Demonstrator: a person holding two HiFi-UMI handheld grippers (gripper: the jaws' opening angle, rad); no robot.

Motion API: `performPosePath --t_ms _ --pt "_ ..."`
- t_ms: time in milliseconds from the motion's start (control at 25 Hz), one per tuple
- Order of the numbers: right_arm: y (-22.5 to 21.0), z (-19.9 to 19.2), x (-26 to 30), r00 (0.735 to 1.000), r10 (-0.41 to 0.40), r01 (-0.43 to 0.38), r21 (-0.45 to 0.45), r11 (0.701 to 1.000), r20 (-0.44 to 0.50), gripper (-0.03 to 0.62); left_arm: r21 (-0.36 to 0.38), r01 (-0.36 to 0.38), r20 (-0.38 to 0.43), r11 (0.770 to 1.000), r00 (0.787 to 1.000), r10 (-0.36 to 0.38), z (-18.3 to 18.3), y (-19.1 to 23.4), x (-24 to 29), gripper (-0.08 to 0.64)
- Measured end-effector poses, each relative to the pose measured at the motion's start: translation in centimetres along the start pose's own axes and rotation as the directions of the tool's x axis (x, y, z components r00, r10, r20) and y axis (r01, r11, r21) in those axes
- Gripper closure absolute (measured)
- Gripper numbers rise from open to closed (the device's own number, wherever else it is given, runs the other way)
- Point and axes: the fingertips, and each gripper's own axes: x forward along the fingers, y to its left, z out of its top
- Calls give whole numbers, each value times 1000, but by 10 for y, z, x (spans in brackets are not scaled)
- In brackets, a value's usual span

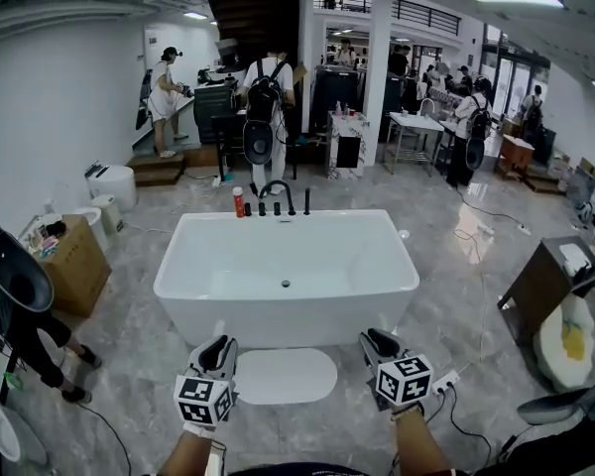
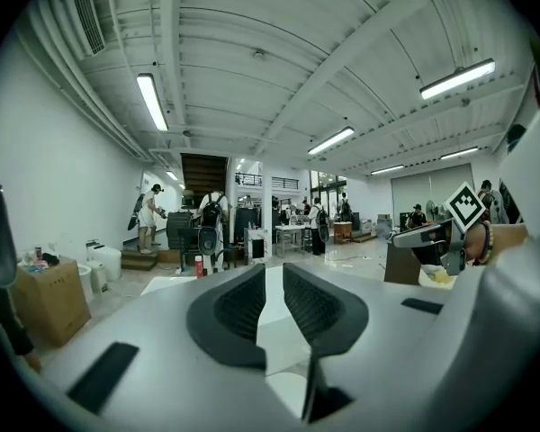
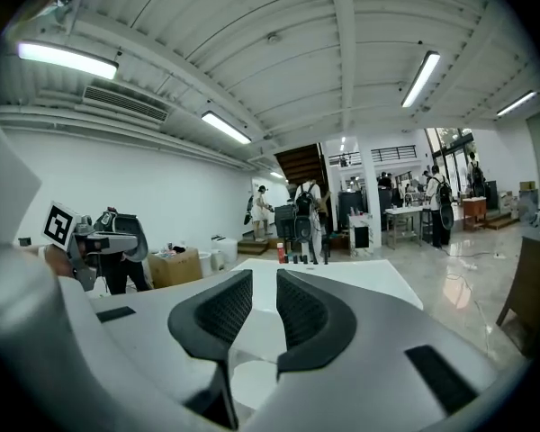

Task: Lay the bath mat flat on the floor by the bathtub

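The white bath mat (image 1: 283,375) lies flat on the marble floor right in front of the white bathtub (image 1: 288,315). My left gripper (image 1: 218,344) hangs just off the mat's left end and my right gripper (image 1: 370,338) off its right end, both above the floor and pointing at the tub. In the left gripper view the left gripper (image 2: 274,273) shows only a narrow slit between its black pads, with nothing in it. The right gripper (image 3: 265,277) looks the same in the right gripper view. Neither touches the mat.
A black faucet (image 1: 276,194) and a red bottle (image 1: 238,202) stand at the tub's far rim. A cardboard box (image 1: 74,261) and a person's legs (image 1: 45,360) are at the left. A power strip (image 1: 446,379) with cable and a wooden cabinet (image 1: 540,284) are at the right.
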Motion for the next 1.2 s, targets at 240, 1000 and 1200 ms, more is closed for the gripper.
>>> performPosePath --t_ms 240,1000,1200 --pt "-13 19 -25 997 -41 42 -5 999 66 486 22 -19 38 1000 999 18 22 -5 -4 498" --pt "27 49 -19 972 -136 139 -3 990 191 554 -23 -65 124 998 990 68 41 36 -19 518" --pt "30 47 -24 972 -124 124 11 992 198 560 -35 -32 128 999 991 36 37 27 -21 532"
